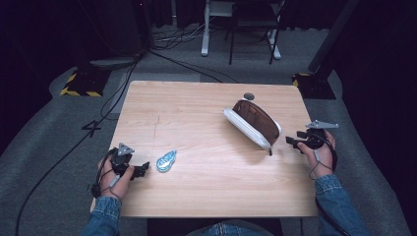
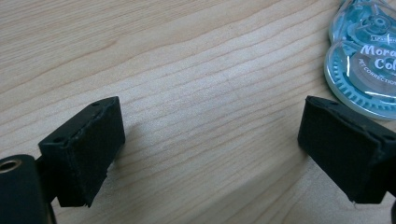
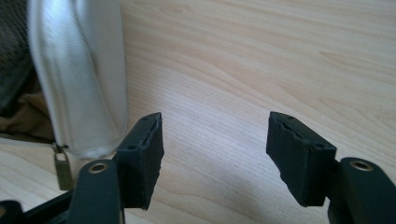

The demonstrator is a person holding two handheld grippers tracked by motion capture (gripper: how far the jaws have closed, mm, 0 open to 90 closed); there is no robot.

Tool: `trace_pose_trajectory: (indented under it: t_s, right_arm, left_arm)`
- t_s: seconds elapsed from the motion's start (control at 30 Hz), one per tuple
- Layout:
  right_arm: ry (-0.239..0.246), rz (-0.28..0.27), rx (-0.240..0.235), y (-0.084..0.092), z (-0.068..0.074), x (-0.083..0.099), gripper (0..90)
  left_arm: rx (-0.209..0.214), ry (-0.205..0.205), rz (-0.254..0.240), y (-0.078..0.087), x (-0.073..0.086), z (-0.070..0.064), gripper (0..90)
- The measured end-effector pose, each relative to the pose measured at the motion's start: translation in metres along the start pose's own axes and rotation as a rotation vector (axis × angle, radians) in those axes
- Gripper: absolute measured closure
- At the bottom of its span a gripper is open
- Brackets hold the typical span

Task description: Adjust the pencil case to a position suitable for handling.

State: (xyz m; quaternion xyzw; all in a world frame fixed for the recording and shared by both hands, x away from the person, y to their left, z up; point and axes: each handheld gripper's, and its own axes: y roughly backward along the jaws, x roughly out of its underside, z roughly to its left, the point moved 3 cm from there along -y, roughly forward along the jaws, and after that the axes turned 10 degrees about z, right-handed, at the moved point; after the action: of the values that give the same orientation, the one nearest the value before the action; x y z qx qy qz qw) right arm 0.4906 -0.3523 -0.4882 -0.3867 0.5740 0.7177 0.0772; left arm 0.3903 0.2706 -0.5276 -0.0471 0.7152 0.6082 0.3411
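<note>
While its two black jaws stand spread wide with only bare wood between them, the left hand-held gripper rests low at the near left of the tabletop, gripped by the person's left hand. Just beside its jaws, toward the middle of the tabletop, lies a blue-and-clear correction tape dispenser; in the left gripper view the dispenser sits flat just past the tip of the jaw at the right of that view, very near it, though whether they touch I cannot tell.

At the far right edge of the tabletop, the right hand-held gripper is held by the right hand, its jaws also spread apart and holding nothing. Its jaws point toward a white pencil pouch with a brown lining, lying unzipped and gaping open near the right middle of the tabletop. In the right gripper view the pouch's white end is just beside the jaw at the left of that view, and a small metal zipper pull hangs from its corner down onto the wood.

Beyond the pouch, near the far edge, sits a small dark round object.
</note>
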Motion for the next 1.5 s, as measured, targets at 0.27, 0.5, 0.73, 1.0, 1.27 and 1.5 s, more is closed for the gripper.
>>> trace_pose_trajectory:
  t_s: [0.27,0.5,0.73,1.0,1.27,1.5]
  right_arm:
    - [0.009,-0.020,-0.017,0.009,0.009,-0.010,37.0]
    - [0.016,-0.046,-0.040,0.016,0.019,-0.020,35.6]
    - [0.018,-0.070,-0.064,0.021,0.027,-0.028,34.4]
    - [0.030,-0.090,-0.091,0.020,0.035,-0.038,33.2]
    - [0.053,-0.091,-0.102,0.008,0.043,-0.048,31.4]
    - [0.048,-0.070,-0.103,-0.007,0.043,-0.050,30.6]
  left_arm:
    - [0.000,0.000,0.000,0.000,0.000,0.000,7.6]
    - [0.001,0.000,-0.001,0.000,0.000,0.000,7.6]
    - [0.000,0.000,0.000,0.000,0.000,0.000,7.5]
    - [0.001,-0.001,-0.001,0.000,0.000,0.000,7.5]
    - [0.001,0.000,-0.001,0.000,0.000,0.000,7.5]
    - [-0.001,0.002,0.002,0.000,0.000,0.000,7.2]
